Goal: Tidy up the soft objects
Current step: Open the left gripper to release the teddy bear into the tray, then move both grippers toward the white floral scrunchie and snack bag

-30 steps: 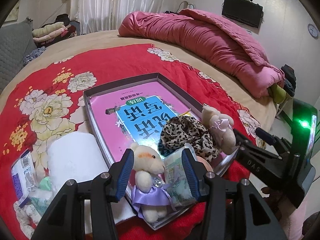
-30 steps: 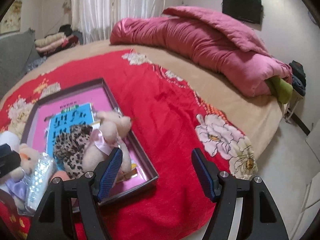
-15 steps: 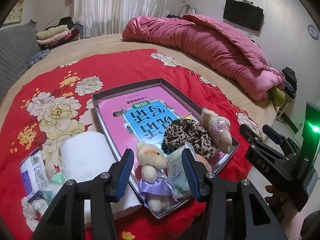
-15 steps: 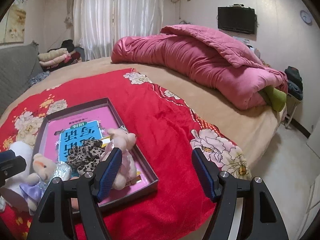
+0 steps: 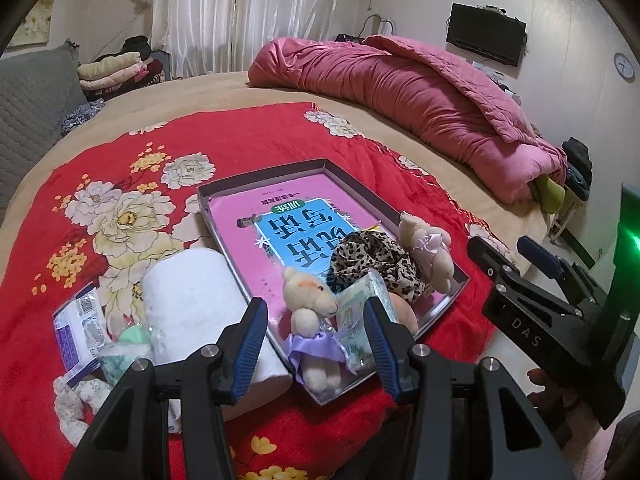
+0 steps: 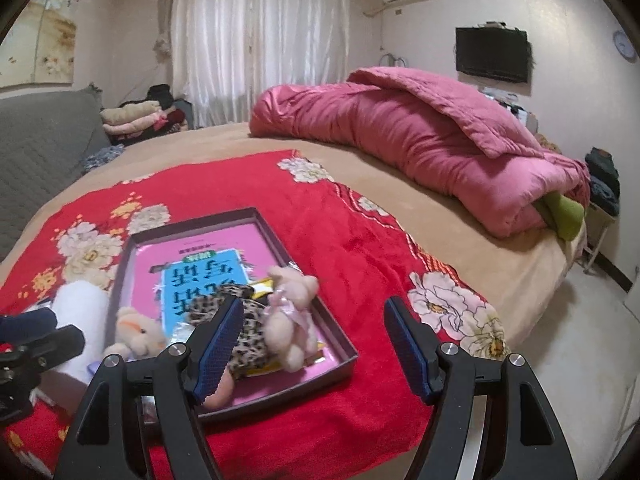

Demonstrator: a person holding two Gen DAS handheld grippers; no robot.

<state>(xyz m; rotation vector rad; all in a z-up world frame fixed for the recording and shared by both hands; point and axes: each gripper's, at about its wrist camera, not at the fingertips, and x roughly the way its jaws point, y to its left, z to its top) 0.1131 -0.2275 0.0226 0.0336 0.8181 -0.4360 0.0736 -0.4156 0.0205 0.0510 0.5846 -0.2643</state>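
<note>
A shallow grey box [image 5: 456, 276] [image 6: 336, 368] lies on the red floral blanket with a pink and blue book in it. In the box are a plush bear in a purple dress [image 5: 310, 320] [image 6: 136, 334], a leopard-print cloth [image 5: 376, 260] [image 6: 248, 334], a plush bear with a pink bow [image 5: 426, 246] [image 6: 290, 320] and a green tissue pack [image 5: 358, 312]. My left gripper [image 5: 316, 338] is open and empty, above and short of the purple-dress bear. My right gripper [image 6: 316, 346] is open and empty, above the box's near right corner.
A white rolled towel [image 5: 196, 300] [image 6: 82, 312] lies left of the box, with a blue packet [image 5: 78, 334] and small cloths beside it. A rolled pink quilt [image 5: 420, 96] [image 6: 420, 136] lies at the back right. The bed's edge drops off at the right.
Both grippers have pulled back and risen from the box, so the whole scene looks farther away. Both stay open. The objects in the box have not moved.
</note>
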